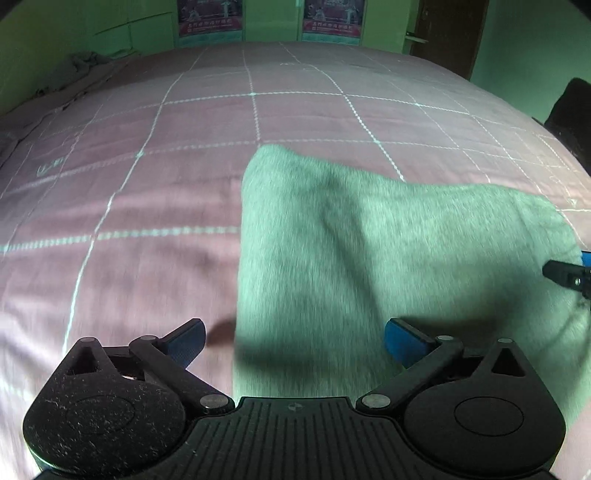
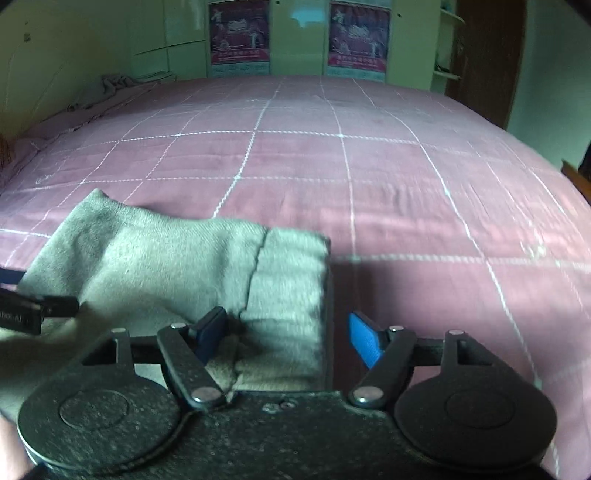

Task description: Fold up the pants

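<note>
The left tool (image 1: 294, 341), its blue-padded fingers (image 1: 400, 341) standing wide apart, is hovering over the near left edge of the folded grey fleece pants (image 1: 388, 251), gripping nothing. The right tool (image 2: 289, 338) is likewise gaping, its fingers straddling the near right edge of the pants (image 2: 177, 266) without closing on the cloth. The garment is lying as a compact rectangle on the pink quilted bed cover (image 2: 369, 177) with white grid stitching. Beyond the bed, two purple posters (image 2: 239, 35) are hanging on pale cupboard doors.
</note>
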A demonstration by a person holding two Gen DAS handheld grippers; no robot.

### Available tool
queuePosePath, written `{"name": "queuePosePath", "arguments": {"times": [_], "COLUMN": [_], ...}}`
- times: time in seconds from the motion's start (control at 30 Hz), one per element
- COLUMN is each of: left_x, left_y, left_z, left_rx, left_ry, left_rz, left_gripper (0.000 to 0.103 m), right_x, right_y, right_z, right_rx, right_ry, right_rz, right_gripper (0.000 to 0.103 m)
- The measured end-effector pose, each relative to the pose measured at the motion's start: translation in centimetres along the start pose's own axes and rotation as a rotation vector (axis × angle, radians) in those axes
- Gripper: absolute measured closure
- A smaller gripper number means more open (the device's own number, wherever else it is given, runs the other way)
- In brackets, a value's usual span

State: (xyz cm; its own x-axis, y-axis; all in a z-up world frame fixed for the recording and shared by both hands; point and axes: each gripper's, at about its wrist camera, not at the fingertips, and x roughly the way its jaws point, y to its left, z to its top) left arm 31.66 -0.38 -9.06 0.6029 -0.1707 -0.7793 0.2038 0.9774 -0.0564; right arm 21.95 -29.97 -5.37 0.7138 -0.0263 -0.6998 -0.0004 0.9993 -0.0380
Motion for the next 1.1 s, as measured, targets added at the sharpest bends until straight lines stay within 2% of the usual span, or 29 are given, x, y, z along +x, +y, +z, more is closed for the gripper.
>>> {"name": "queuePosePath", "arguments": {"times": [0.23, 0.33, 0.37, 0.43, 0.5, 0.57, 0.63, 0.73, 0.83, 0.87, 0.9, 0.97, 1.1], "left_x": [-2.1, -3.2, -3.6, -3.7, -2.8, -1.1, 0.6, 2.4, 3.9, 4.4, 5.0, 6.5, 8.4], "left_y": [0.5, 1.1, 2.0, 4.3, 6.9, 9.0, 10.2, 11.1, 11.2, 10.9, 10.3, 9.4, 9.4], "left_z": [-2.6, -3.2, -3.1, -2.8, -2.6, -2.5, -2.9, -3.1, -2.5, -2.3, -2.0, -1.8, -1.5], "left_rx": [-0.01, 0.043, 0.032, -0.038, -0.152, -0.256, -0.316, -0.349, -0.357, -0.349, -0.333, -0.32, -0.371], "left_ry": [-0.014, -0.022, -0.026, -0.031, -0.015, 0.022, 0.061, 0.074, 0.075, 0.076, 0.088, 0.093, 0.069], "left_rz": [-0.007, -0.064, -0.099, -0.204, -0.328, -0.444, -0.557, -0.665, -0.75, -0.767, -0.766, -0.776, -0.862], "left_gripper": [0.0, 0.0, 0.0, 0.004, 0.013, 0.017, 0.017, 0.017, 0.017, 0.026, 0.039, 0.051, 0.059], "right_x": [-1.4, -1.8, -2.1, -3.3, -3.5, -2.3, -0.3, 2.2, 4.2, 4.7, 5.1, 6.0, 7.2], "right_y": [-0.5, -1.2, -1.8, -3.9, -7.0, -9.8, -11.7, -12.9, -13.6, -13.7, -13.7, -13.8, -13.0], "right_z": [-0.7, -1.4, -1.7, -2.0, -2.5, -3.1, -3.7, -4.7, -5.3, -5.3, -5.1, -4.7, -3.5], "right_rx": [0.09, 0.136, 0.158, 0.255, 0.406, 0.555, 0.658, 0.712, 0.714, 0.71, 0.704, 0.695, 0.617], "right_ry": [0.057, 0.106, 0.115, 0.074, 0.042, 0.066, 0.119, 0.173, 0.177, 0.175, 0.17, 0.168, 0.165], "right_rz": [0.036, 0.094, 0.13, 0.232, 0.348, 0.438, 0.522, 0.646, 0.725, 0.752, 0.781, 0.829, 0.868], "right_gripper": [0.031, 0.031, 0.031, 0.031, 0.031, 0.027, 0.027, 0.024, 0.024, 0.024, 0.024, 0.024, 0.03]}}
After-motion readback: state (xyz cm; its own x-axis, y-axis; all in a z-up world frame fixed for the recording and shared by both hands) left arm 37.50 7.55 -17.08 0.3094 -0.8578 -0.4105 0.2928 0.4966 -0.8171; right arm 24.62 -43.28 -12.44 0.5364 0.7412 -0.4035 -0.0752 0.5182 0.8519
